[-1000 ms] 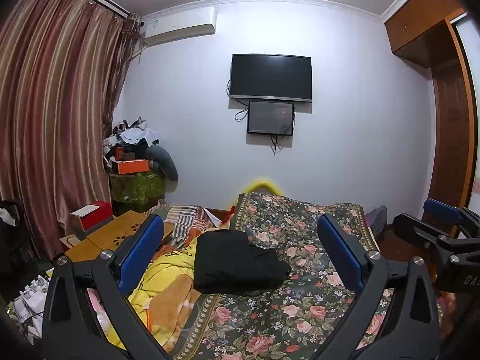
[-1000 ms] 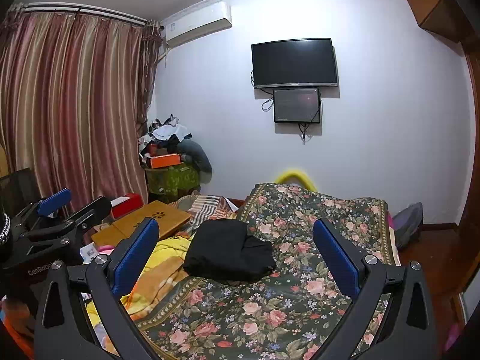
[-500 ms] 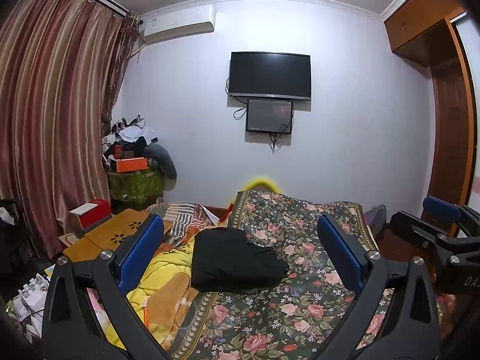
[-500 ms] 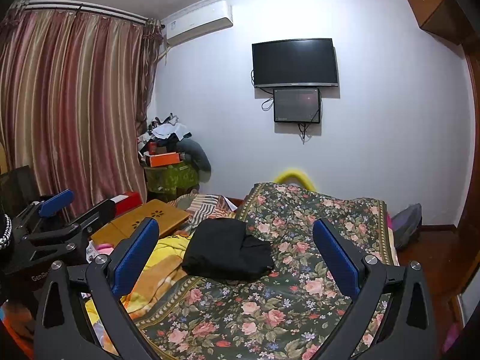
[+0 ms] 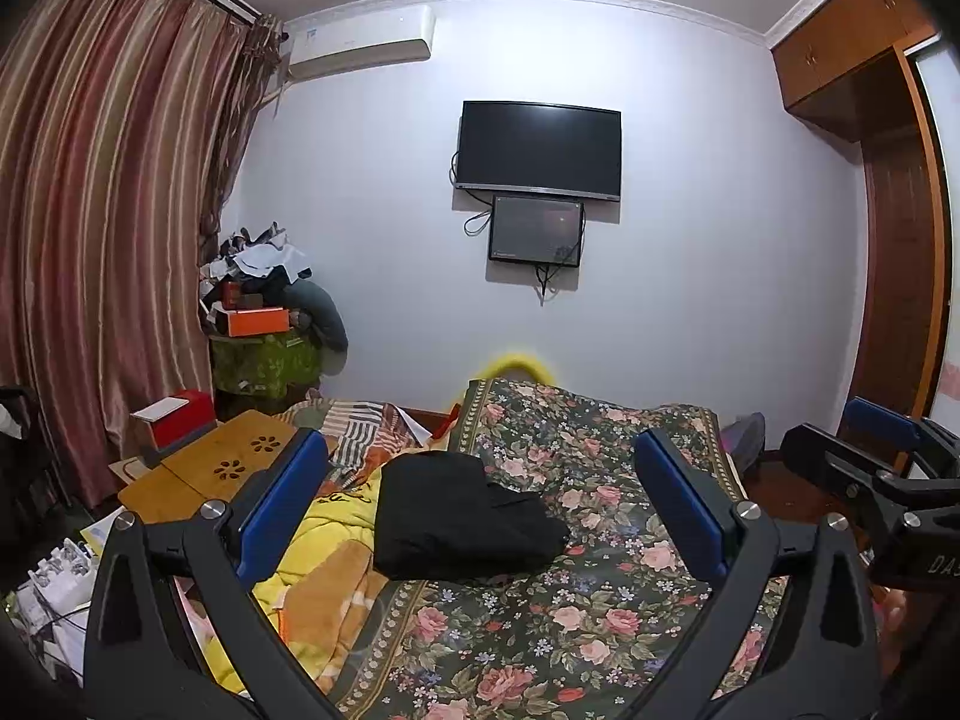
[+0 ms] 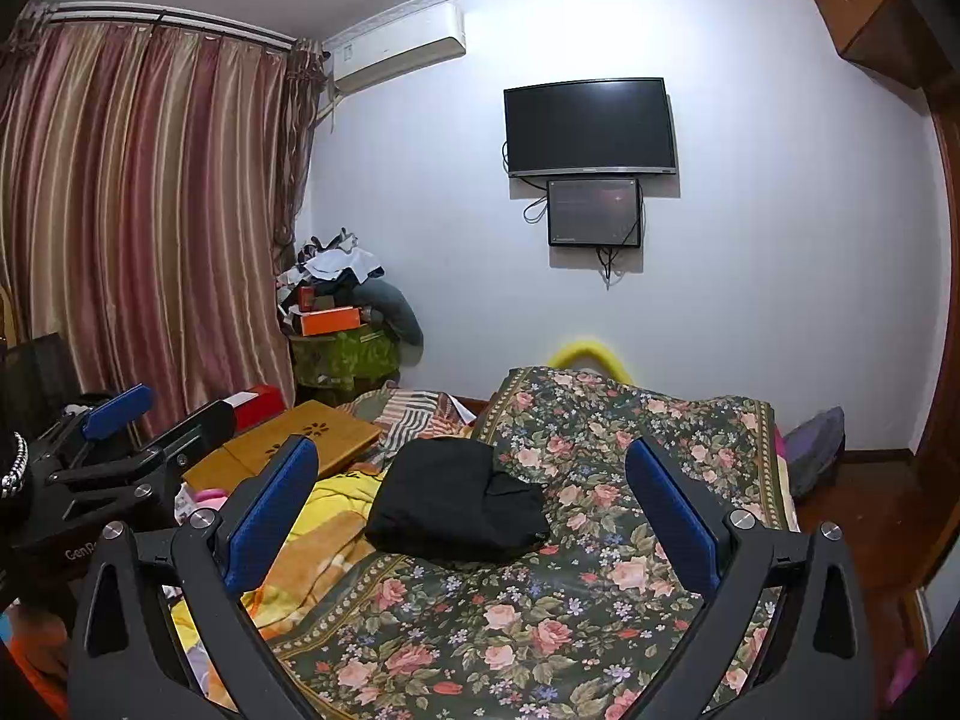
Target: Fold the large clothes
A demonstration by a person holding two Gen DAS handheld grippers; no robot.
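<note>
Black garment [image 5: 462, 516], folded into a thick bundle, lies on the floral bedspread [image 5: 600, 600], at the spread's left edge where it meets a yellow and orange blanket [image 5: 324, 564]. Both grippers are held above the near end of the bedspread, well apart from the garment and touching nothing. The left gripper [image 5: 480, 498] has its blue pads [image 5: 282, 498] spread wide with nothing between them; in its own view the garment shows through the gap. The right gripper [image 6: 471, 504] is likewise spread wide and empty, and the garment sits between its pads [image 6: 672, 516] in that view too. Each gripper shows at the edge of the other's view: the right one [image 5: 870, 480] to the right of the bedspread, the left one [image 6: 108, 456] to the left of it. Beyond the blanket, left of the bedspread, a striped cloth [image 5: 360, 426] lies crumpled beside a wooden lap desk [image 5: 222, 468], with a red box [image 5: 180, 420] just behind the desk. Farther left of the bedspread a striped curtain [image 5: 108, 240] hangs, and in the corner beside it stands a heap of clutter with an orange box [image 5: 252, 321] on top. On the wall past the far end of the bedspread a dark TV [image 5: 539, 150] is mounted, with a smaller screen [image 5: 536, 231] just under it and an air conditioner [image 5: 360, 42] high to their left. A yellow curved thing [image 5: 516, 360] peeks up behind the bedspread's far edge.
</note>
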